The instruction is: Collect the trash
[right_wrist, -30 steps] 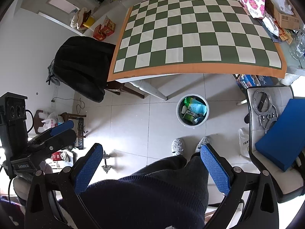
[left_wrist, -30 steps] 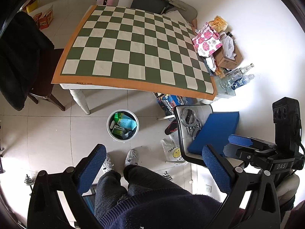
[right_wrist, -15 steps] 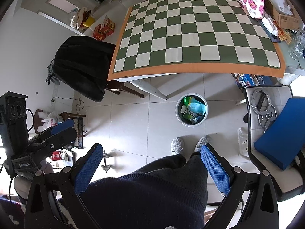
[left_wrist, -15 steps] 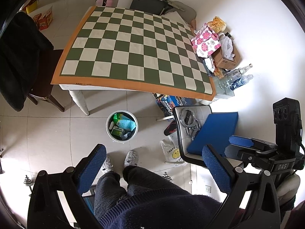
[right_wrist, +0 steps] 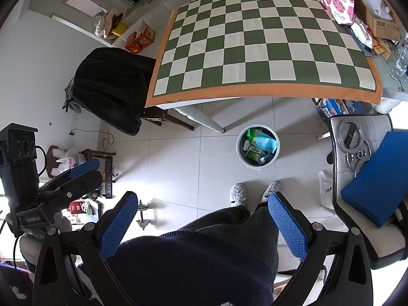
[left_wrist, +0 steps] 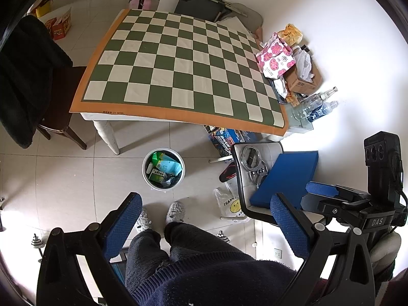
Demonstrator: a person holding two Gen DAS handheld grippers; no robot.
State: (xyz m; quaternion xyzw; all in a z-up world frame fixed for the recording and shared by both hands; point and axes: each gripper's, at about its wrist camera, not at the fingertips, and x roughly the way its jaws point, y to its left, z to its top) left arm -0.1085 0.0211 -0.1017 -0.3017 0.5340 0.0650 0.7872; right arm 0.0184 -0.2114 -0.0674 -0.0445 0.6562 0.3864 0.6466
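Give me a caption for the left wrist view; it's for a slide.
Open left claw held above the person's knees, facing a trash-filled bin on the floor before a checkered table.

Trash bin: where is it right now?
The trash bin sits on the floor tiles just in front of the checkered table, ahead of the person's feet and left of the chair holding the blue box; the right wrist view shows it centre-right.

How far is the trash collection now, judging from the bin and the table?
Done: the bin on the floor already holds cartons and wrappers. In hand: nothing; the left gripper and the right gripper are both open and empty. Left: the checkered table looks bare, except the clutter at its far corner.
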